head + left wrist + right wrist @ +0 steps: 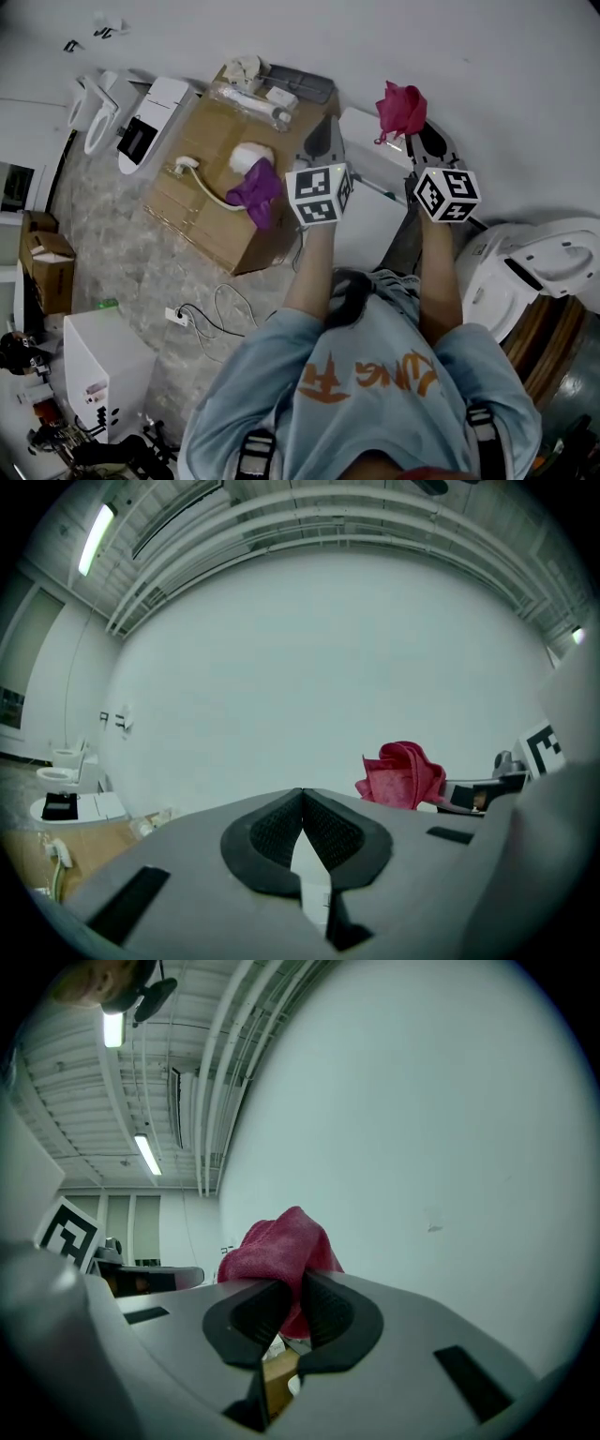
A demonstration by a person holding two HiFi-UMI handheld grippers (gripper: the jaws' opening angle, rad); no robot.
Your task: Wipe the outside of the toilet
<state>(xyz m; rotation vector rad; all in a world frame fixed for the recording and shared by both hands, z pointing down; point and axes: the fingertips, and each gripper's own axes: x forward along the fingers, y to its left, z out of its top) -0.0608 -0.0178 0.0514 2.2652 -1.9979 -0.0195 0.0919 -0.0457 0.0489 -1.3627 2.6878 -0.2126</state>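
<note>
Poking up between right gripper (pixel 290 1286) fingers (pixel 330 1314) is red cloth (pixel 281 1246).

Two tongs: left tongs (pixel 302 795), right tongs (pixel 292 1284). One pink cloth (pixel 401 109).

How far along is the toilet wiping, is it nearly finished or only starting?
Barely begun, it seems. Done: the red cloth is clamped in the right tool. In hand: both tools point at the bare wall, the left tool shut and empty. Left: the cloth is not touching the toilet low at the person's right, so all the wiping appears to remain.
</note>
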